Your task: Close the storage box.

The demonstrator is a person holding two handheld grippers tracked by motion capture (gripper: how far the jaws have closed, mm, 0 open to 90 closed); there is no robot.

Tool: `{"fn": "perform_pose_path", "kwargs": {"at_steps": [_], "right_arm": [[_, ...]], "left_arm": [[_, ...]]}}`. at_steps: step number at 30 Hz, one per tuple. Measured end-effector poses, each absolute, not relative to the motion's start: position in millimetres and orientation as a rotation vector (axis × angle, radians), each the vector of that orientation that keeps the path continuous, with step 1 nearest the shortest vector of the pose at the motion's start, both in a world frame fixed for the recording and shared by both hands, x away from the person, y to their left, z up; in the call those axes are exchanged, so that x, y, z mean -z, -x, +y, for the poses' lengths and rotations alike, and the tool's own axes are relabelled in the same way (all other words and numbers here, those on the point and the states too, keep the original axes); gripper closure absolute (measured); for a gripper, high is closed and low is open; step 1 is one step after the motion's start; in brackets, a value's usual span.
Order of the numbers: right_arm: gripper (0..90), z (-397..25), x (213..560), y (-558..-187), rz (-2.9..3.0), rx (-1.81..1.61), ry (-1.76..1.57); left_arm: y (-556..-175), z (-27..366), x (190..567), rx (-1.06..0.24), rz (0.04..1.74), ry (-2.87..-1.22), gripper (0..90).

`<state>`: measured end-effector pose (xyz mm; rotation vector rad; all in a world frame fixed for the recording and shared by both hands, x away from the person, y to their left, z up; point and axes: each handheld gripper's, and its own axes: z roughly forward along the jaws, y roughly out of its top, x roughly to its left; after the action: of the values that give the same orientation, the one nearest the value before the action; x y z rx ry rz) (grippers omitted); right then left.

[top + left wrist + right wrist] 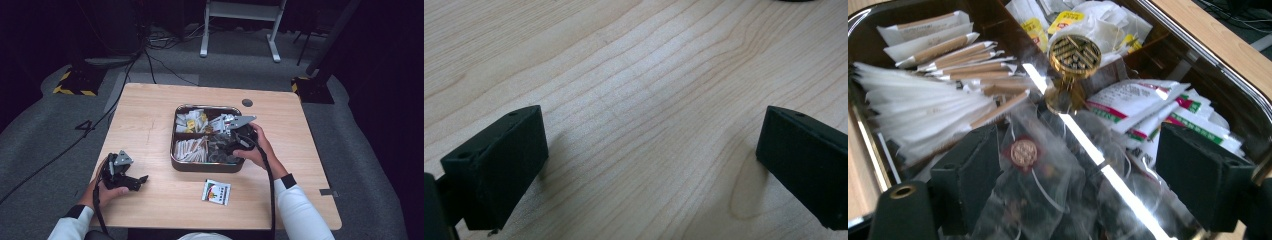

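While the left gripper [141,179] rests parted on the bare table [150,125], the right gripper [1075,170] hangs wide apart over clear sachets [1048,200] in the divided tray [205,166].

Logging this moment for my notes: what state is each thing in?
Left tool: open, over bare table.
Right tool: open, over clear bags in the tray.
Tray: lidless, compartments filled with packets.
Loose packet: flat on the table, outside the tray.
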<state>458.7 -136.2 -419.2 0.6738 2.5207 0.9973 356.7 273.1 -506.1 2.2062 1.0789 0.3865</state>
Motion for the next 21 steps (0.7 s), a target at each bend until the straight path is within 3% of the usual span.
{"fn": "perform_pose_path", "kwargs": {"at_steps": [21], "right_arm": [[19.0, -184.1, 415.2, -429.1, 2.48, -0.973, -0.669]], "left_arm": [[-356.7, 273.1, 506.2, -0.386, 1.079, -2.206, 0.5]]}}
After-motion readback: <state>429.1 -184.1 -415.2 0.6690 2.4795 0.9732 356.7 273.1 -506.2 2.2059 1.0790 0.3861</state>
